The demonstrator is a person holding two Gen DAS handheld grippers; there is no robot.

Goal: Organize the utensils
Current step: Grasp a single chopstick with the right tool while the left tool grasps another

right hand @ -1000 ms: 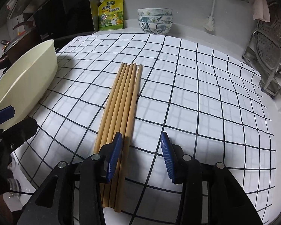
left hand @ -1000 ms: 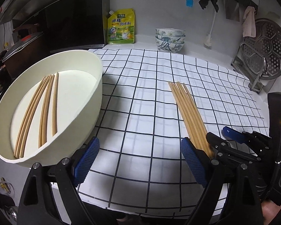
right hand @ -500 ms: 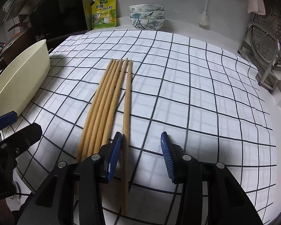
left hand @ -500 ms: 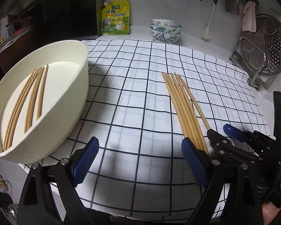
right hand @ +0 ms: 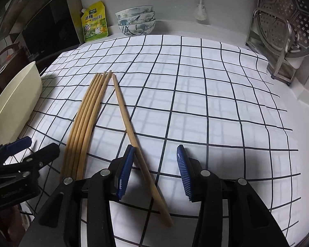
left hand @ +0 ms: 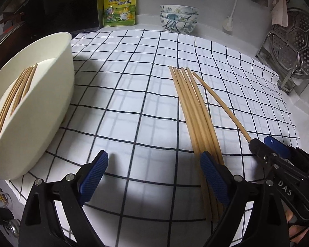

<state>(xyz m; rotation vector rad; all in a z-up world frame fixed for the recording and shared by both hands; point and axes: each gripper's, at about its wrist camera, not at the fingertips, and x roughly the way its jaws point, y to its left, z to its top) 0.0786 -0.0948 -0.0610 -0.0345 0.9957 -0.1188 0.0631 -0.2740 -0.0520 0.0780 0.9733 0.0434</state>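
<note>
Several wooden chopsticks point(left hand: 195, 119) lie bundled on the checked cloth point(left hand: 134, 103); the same bundle point(right hand: 82, 127) shows in the right wrist view. One chopstick point(right hand: 129, 127) is splayed off to the right of it, also seen as the single chopstick point(left hand: 220, 105). My right gripper point(right hand: 154, 171) is open, with that stick lying between its jaws against the left pad point(right hand: 125, 170). My left gripper point(left hand: 154, 175) is open over bare cloth, its right pad point(left hand: 212, 177) on top of the bundle's near ends. A cream tub point(left hand: 57, 94) at the left holds several more chopsticks point(left hand: 16, 90).
At the back stand a yellow pouch point(left hand: 119, 8) and stacked patterned bowls point(left hand: 178, 18). A metal rack with a steamer plate point(left hand: 298, 47) stands at the right. A dish brush point(right hand: 200, 12) hangs on the wall. A dark pot point(right hand: 8, 65) sits behind the tub.
The rightmost chopstick's near end has swung right, away from the bundle, and now lies between the right jaws. Both grippers shifted right; the left one's right pad now covers the bundle's ends.
</note>
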